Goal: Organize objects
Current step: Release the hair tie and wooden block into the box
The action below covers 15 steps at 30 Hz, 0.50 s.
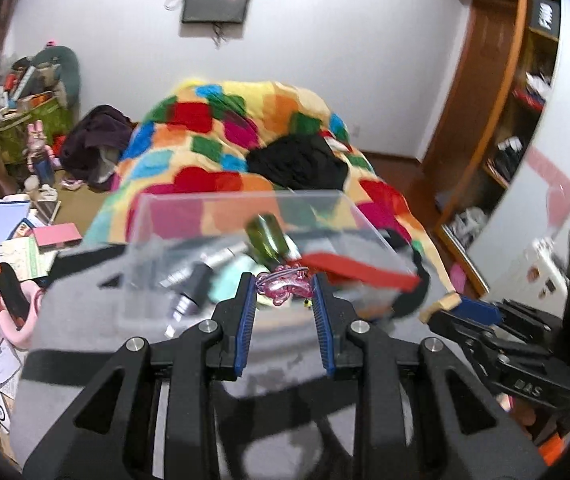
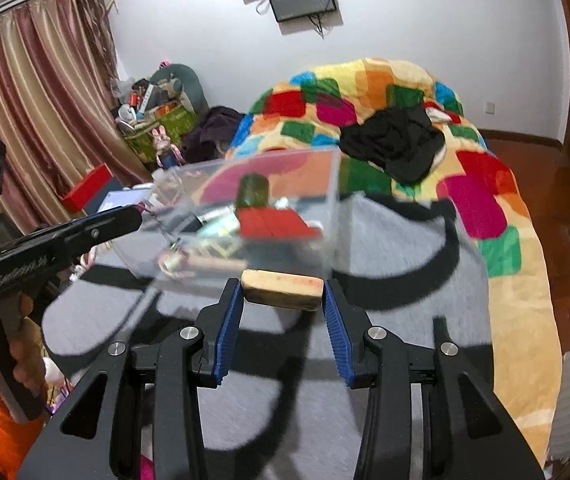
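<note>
Both tongs (image 1: 283,298) loaded (one side stamped "DAS" (image 1: 528,389)).

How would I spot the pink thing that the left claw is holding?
Find the clear plastic box on the grey blanket before the patchwork quilt. At its near wall, the left claw grips a glossy pink hair clip, the only translucent pink thing there.

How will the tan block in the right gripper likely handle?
The tan block looks like rigid wood, so it probably won't flex. Its flat faces suggest it won't roll. Spanning the right gripper fingers end to end, it might pivot.
</note>
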Motion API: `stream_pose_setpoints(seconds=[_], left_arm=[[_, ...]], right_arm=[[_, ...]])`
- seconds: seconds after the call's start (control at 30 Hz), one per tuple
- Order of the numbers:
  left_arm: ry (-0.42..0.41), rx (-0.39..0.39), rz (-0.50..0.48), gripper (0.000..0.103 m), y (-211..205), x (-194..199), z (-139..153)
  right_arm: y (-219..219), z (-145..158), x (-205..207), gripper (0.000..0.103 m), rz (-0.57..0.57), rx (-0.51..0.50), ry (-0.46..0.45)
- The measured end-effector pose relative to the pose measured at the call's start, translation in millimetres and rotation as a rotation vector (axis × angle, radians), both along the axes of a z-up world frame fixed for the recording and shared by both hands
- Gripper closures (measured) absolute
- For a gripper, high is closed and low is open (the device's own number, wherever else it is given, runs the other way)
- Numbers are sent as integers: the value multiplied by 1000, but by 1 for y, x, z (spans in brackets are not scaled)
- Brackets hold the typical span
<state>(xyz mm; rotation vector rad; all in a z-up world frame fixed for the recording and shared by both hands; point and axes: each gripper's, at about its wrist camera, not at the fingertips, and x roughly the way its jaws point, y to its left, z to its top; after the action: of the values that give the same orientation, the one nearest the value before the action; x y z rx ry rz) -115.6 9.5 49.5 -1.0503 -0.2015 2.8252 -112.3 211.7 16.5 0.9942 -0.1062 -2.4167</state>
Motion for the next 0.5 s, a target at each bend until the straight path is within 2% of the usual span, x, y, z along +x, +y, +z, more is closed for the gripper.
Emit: stream_pose_setpoints(seconds=[0.1, 0.23, 0.43, 0.5], left_arm=[[5, -2, 48, 75, -16, -10, 0], [-40, 1, 94, 75, -33, -27, -19], [-108, 33, 92, 75, -46, -33, -48], [-97, 29, 91, 75, -46, -30, -48]], right_arm=[[-14, 11, -5, 66, 14, -5, 22], [-40, 17, -16, 66, 36, 13, 31], [-82, 6, -44, 66, 69, 61, -17], [-97, -1, -52, 66, 84, 87, -36]])
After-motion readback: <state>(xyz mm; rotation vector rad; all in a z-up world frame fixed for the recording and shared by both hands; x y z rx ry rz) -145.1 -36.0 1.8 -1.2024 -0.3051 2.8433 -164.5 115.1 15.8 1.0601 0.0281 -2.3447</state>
